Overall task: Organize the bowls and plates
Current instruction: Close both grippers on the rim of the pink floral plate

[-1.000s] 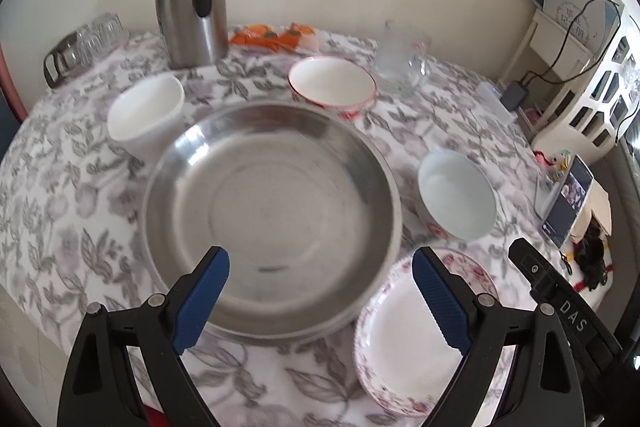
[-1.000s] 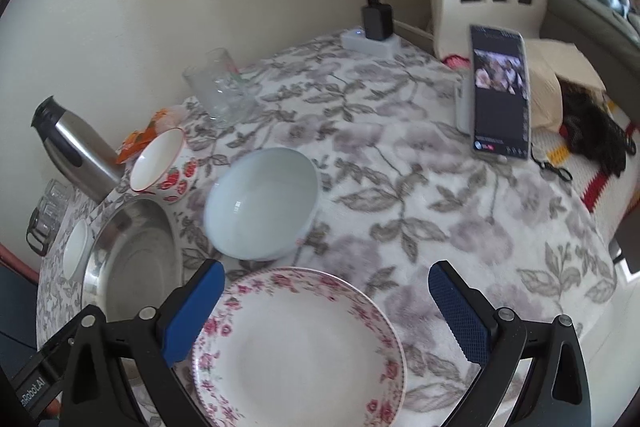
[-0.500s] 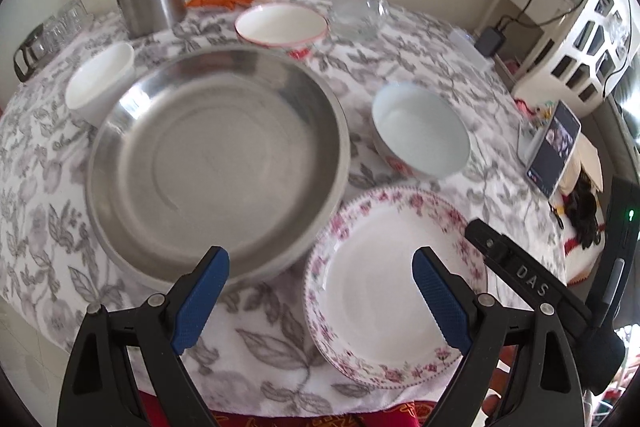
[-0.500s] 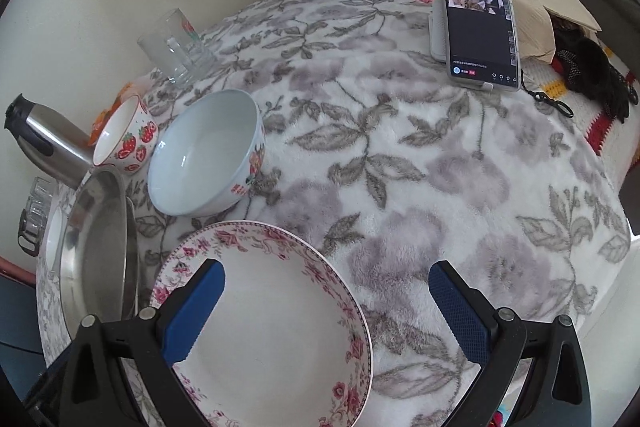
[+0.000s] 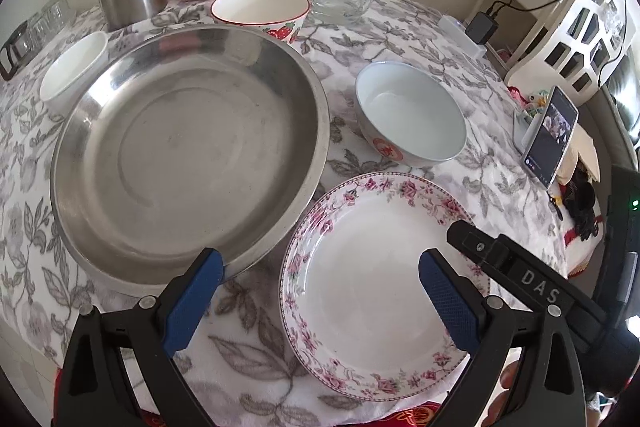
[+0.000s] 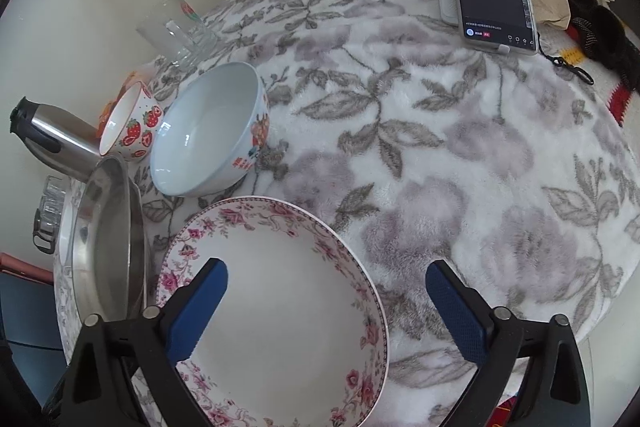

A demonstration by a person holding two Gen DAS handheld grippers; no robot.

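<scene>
Your right gripper (image 6: 326, 301) is wide and just beginning to close, with the near right rim of the floral plate (image 6: 288, 307) between its blue pads but not yet pinched. Your left gripper (image 5: 316, 291) also stands wide and empty, poised over the gap between that plate and the steel basin (image 5: 188, 147) at its 10 o'clock. The white bowl (image 6: 206, 131) sits at the plate's 11 o'clock. You seem to be at the grasping step: next, seat the pads on the rim before lifting.
</scene>
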